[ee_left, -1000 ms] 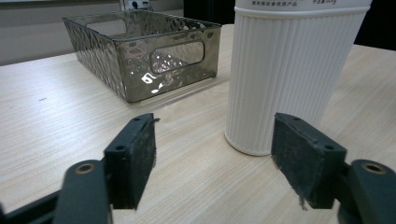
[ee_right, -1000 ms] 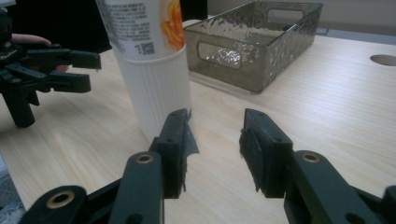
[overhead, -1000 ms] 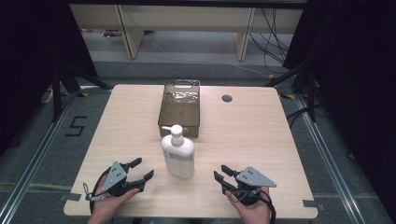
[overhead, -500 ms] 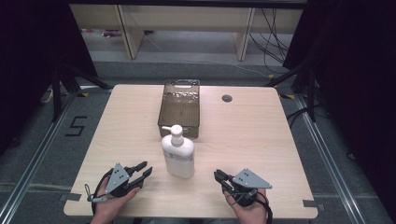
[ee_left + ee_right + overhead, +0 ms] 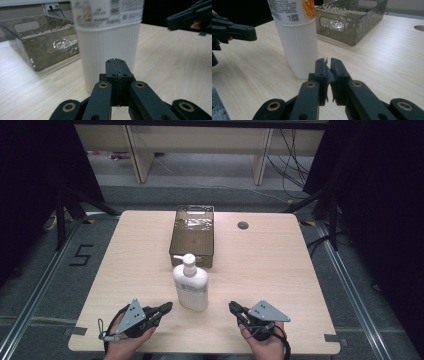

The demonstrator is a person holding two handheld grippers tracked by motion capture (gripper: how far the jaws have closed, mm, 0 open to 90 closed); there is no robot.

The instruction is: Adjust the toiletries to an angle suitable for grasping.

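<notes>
A white pump bottle (image 5: 190,287) stands upright in the middle of the wooden table (image 5: 280,270), just in front of a smoky clear bin (image 5: 193,236). My left gripper (image 5: 167,307) lies at the front left, pointing at the bottle's base (image 5: 110,50). Its jaws have just been closing and are shut with nothing between them (image 5: 116,67). My right gripper (image 5: 232,306) rests at the front right, a little short of the bottle (image 5: 297,42). Its jaws have also just closed on nothing, and a sliver of worn pad shows between them (image 5: 327,67).
The bin (image 5: 42,47) (image 5: 354,22) holds nothing I can make out. A round cable hole (image 5: 243,225) sits at the table's back right. Shelving and cables are on the floor beyond the table. Each gripper view catches the other gripper's tips beside the bottle.
Both grippers' jaws went from spread open to shut. The left gripper shifted slightly toward the bottle. The right hand and the bottle stayed put.
</notes>
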